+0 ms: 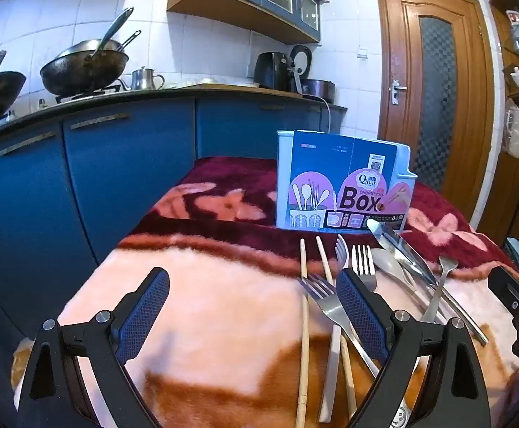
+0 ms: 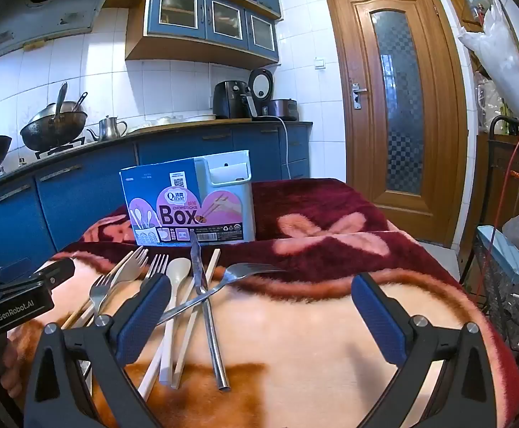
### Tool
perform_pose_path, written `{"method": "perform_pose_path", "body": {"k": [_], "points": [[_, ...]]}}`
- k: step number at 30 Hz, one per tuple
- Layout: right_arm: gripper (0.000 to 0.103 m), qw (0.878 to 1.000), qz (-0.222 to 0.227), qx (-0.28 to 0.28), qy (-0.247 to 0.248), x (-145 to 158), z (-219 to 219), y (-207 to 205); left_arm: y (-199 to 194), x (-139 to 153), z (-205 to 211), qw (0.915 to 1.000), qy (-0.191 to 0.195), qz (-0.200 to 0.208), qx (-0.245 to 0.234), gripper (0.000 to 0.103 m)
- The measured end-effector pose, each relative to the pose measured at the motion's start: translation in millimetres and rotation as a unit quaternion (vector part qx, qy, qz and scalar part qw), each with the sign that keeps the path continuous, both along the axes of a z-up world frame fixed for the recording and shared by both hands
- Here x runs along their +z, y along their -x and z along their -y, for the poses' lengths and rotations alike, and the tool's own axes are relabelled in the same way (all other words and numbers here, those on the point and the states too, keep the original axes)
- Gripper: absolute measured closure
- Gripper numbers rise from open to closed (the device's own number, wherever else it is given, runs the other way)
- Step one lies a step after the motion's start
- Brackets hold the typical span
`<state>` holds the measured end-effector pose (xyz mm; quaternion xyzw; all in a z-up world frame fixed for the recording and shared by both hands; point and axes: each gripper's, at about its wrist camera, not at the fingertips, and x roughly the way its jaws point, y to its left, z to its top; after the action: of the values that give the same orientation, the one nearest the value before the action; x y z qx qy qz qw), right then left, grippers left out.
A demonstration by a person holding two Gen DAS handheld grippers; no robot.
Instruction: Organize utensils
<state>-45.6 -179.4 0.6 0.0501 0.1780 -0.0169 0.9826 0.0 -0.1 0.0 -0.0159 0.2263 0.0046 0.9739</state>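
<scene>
A pile of utensils lies on the pink and maroon blanket (image 1: 195, 321): wooden chopsticks (image 1: 304, 303), steel forks (image 1: 322, 296), a pale spoon (image 2: 179, 274), a knife (image 2: 197, 264) and a metal straw (image 2: 215, 339). Behind them stands the blue "Chopsticks Box" holder (image 1: 341, 185) (image 2: 188, 207), upright. My left gripper (image 1: 256, 306) is open over the blanket, its right finger above the forks and nothing between the fingers. My right gripper (image 2: 263, 317) is open too, with the pile by its left finger. Each gripper shows at the edge of the other's view.
Blue kitchen cabinets (image 1: 81, 185) run along the left, with woks (image 1: 84, 67), a kettle and an air fryer (image 2: 229, 100) on the counter. A wooden door (image 2: 398, 107) is behind. A wire rack (image 2: 502, 267) with bags stands close on the right.
</scene>
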Motion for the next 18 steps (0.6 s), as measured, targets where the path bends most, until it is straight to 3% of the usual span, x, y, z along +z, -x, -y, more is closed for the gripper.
{"method": "perform_pose_path", "body": {"k": [18], "points": [[0.000,1.000,0.000,0.000,-0.002,0.3,1.3,0.1,3.8,4.3,-1.1,1.0000,0.002,0.007,-0.001,0.008]]}}
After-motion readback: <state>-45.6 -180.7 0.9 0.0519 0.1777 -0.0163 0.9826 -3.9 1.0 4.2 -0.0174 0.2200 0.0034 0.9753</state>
